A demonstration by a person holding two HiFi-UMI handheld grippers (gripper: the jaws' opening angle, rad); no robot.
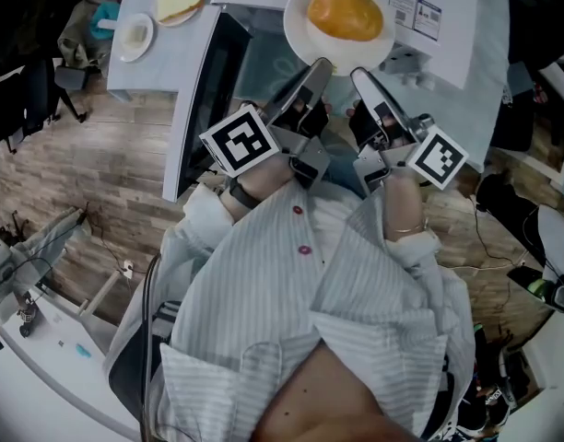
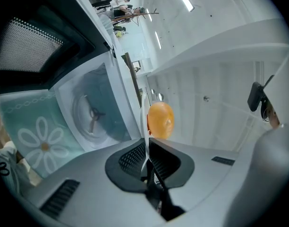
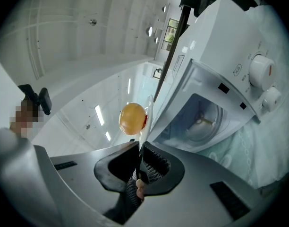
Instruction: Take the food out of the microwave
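Nearest, the left gripper [image 2: 147,142] has its fingers almost together, pinched on the thin rim of a round white plate [image 1: 299,28]. The right gripper [image 3: 140,145] clamps the near rim just beside it in the same way — two holds, likely to keep the plate level. On the plate sits the food, a glossy orange-yellow rounded piece [image 1: 345,14]. The plate is already out of the white microwave [image 1: 448,58], whose cavity shows only a bare glass turntable [image 2: 92,119]. The microwave's dark-windowed door [image 1: 206,95] stands wide open on the left — clear of the way out. Setting the plate on the pale tabletop [image 1: 153,70] seems the remaining step.
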